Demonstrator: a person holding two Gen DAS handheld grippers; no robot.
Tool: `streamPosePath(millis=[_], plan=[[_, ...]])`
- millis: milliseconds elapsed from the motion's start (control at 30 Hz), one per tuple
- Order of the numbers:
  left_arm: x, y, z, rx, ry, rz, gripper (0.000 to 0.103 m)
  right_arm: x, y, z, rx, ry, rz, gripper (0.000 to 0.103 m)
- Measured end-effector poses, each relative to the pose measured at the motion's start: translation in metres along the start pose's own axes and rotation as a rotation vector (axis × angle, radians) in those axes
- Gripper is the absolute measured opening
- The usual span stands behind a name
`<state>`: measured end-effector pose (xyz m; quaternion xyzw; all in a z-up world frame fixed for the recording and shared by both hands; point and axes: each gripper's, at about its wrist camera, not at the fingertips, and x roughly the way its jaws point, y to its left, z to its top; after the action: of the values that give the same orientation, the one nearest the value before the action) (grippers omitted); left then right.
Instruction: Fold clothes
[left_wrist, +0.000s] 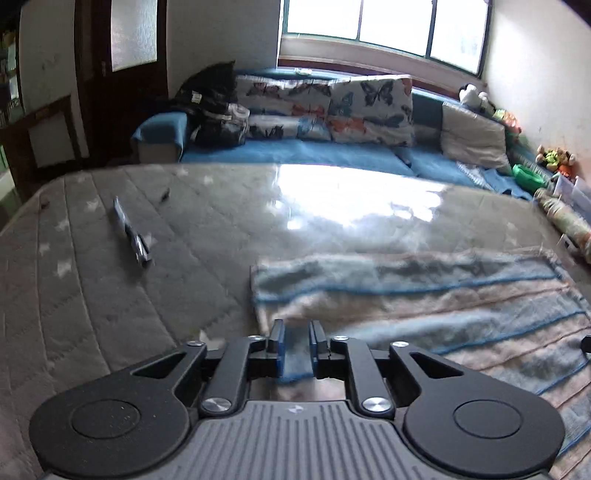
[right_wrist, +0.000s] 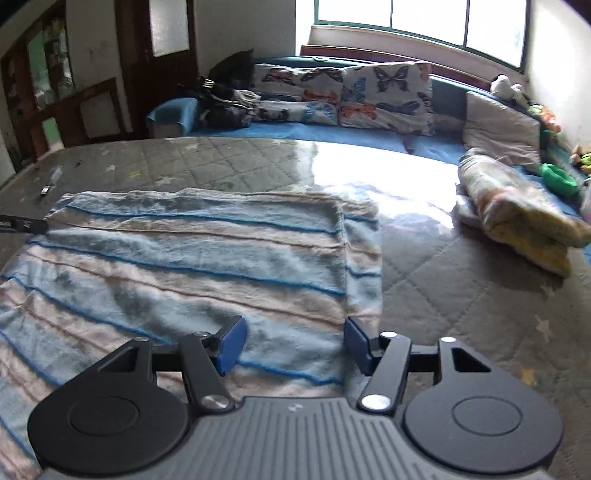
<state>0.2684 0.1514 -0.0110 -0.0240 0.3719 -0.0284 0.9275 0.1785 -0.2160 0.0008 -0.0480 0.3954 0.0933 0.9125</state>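
With the striped towel (right_wrist: 192, 258) lying folded once on the grey mattress (left_wrist: 110, 295), my left gripper (left_wrist: 296, 345) stood slightly parted over its near corner, my right gripper (right_wrist: 293, 345) hung released above its edge; next, I judged, regrip for another fold.

Through my left camera, the striped towel (left_wrist: 424, 306) at lower right looks like soft, fluffy cloth, its nap matt and slightly rough. Under it, the bed (left_wrist: 110, 295) has a quilted grey cover with a clear glossy film over it that throws back window glare at centre. My left gripper (left_wrist: 296, 347) is matt black plastic with shiny metal bolts and smooth blue pads. In my right camera, the right gripper (right_wrist: 295, 345) looks the same; butterfly pillows (right_wrist: 384, 96) at upper centre are printed cloth.
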Motion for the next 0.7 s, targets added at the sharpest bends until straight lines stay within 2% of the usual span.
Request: streamPosePath(millis=[67,200,333,400,433,500,567,600,700], plan=[[0.004,-0.001,0.006,0.003,-0.006,0.001,0.031,0.002,0.003,0.008,-0.003,-0.012,0.007,0.061],[0.013,-0.002,0.018,0.01,-0.014,0.005,0.032,0.021,0.012,0.036,-0.012,-0.032,0.048,0.061],[0.034,0.0,0.018,0.02,0.02,0.055,0.032,0.048,0.01,0.054,0.004,-0.011,0.062,0.061],[0.038,0.005,0.016,0.023,0.012,0.072,0.045,0.059,0.005,0.056,0.007,0.005,0.046,0.061],[0.039,0.007,0.016,0.024,0.009,0.078,0.048,0.063,0.001,0.055,0.008,0.01,0.035,0.062],[0.038,0.01,0.016,0.027,0.003,0.091,0.049,0.061,-0.006,0.054,0.016,0.011,0.028,0.06],[0.035,0.009,0.017,0.039,-0.003,0.143,0.047,0.056,-0.006,0.052,0.01,0.019,0.007,0.06],[0.03,0.008,0.017,0.035,-0.004,0.144,0.047,0.053,-0.006,0.051,0.004,0.021,-0.003,0.06],[0.008,0.002,0.01,0.005,-0.004,0.051,0.047,0.04,0.005,0.045,-0.022,0.015,0.022,0.061]])
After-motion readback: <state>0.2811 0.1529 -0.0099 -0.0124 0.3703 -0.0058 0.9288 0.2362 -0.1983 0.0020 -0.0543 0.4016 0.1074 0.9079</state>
